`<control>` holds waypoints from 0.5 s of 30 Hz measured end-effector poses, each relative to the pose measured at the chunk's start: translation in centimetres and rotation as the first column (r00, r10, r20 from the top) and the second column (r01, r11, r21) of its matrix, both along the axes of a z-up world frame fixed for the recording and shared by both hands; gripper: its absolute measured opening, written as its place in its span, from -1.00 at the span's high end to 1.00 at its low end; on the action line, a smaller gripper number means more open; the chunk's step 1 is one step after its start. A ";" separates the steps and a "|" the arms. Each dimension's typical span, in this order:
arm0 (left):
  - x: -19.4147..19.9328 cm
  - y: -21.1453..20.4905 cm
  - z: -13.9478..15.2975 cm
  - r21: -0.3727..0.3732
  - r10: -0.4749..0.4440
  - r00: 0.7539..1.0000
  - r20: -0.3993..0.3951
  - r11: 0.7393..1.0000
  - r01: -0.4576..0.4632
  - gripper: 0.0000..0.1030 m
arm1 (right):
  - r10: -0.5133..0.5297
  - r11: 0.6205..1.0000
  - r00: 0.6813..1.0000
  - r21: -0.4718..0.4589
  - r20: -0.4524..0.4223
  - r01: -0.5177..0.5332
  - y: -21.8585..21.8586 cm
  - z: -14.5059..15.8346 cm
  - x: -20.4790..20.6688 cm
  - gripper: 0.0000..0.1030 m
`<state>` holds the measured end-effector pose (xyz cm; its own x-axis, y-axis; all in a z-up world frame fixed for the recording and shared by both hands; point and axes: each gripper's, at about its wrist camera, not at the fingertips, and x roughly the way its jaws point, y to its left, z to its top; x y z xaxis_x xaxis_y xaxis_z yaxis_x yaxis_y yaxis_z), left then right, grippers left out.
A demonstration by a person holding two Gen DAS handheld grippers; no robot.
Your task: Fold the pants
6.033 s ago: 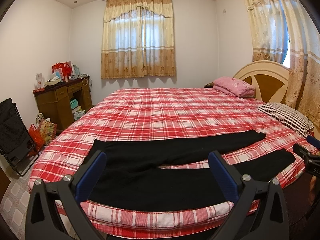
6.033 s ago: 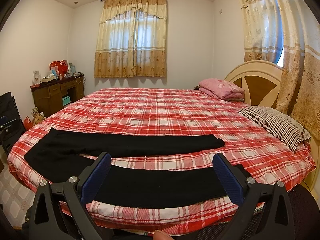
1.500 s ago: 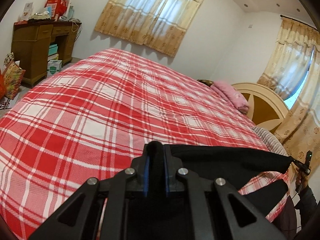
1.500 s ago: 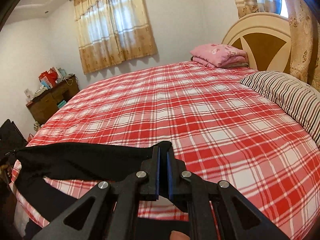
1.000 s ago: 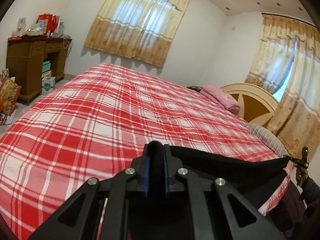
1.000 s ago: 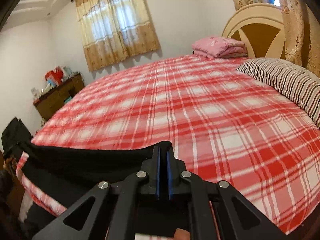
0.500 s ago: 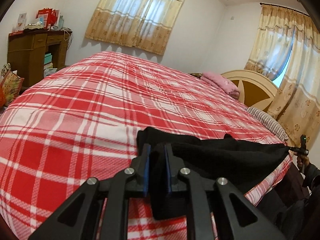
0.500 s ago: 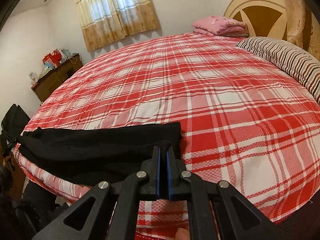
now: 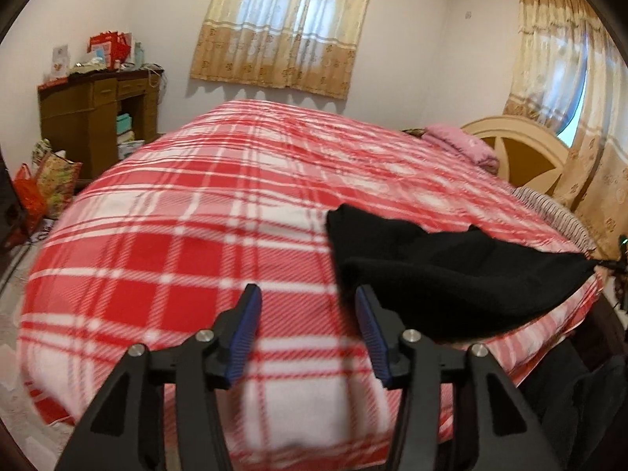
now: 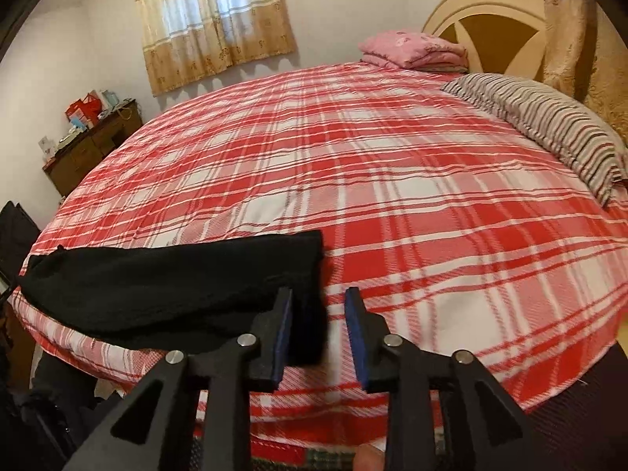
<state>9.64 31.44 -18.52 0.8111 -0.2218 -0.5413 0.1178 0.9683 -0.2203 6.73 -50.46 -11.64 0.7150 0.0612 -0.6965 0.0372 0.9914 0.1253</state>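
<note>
The black pants (image 9: pixel 451 271) lie as one long band along the near edge of the red plaid bed (image 9: pixel 219 212). My left gripper (image 9: pixel 308 314) is opening; only bedspread shows between its blue pads (image 9: pixel 245 329), and one end of the pants lies just right of the right finger. In the right wrist view the pants (image 10: pixel 176 278) stretch off to the left. My right gripper (image 10: pixel 318 314) is opening too. The corner of the pants lies loose between its jaws, against the left pad (image 10: pixel 282 329), and is not pinched.
A striped pillow (image 10: pixel 549 125) and a folded pink blanket (image 10: pixel 412 49) lie by the round headboard (image 10: pixel 494 27). A wooden desk (image 9: pixel 94 117) with clutter stands at the far left wall, with bags (image 9: pixel 51 184) on the floor beside it.
Both grippers were shut on the ends of the pants, came down toward the bed, and have opened. The pants have dropped onto the bedspread and the left gripper has shifted left of them.
</note>
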 end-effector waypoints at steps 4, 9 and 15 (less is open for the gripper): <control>-1.0 1.3 -0.1 -0.017 0.049 0.999 0.004 0.999 -0.049 -0.02 | -0.025 1.000 0.999 -0.004 0.032 0.025 0.1 1.6 -1.3 0.43; -1.6 0.5 1.6 -0.035 0.080 0.995 0.067 0.996 -0.078 -0.07 | 0.045 0.998 0.996 -0.038 0.081 -0.042 4.0 4.2 -1.5 0.41; -0.4 -2.5 3.5 -0.063 0.045 0.989 0.142 0.997 -0.037 -0.36 | 0.260 0.962 0.964 -0.109 0.060 -0.252 13.7 4.5 0.9 0.16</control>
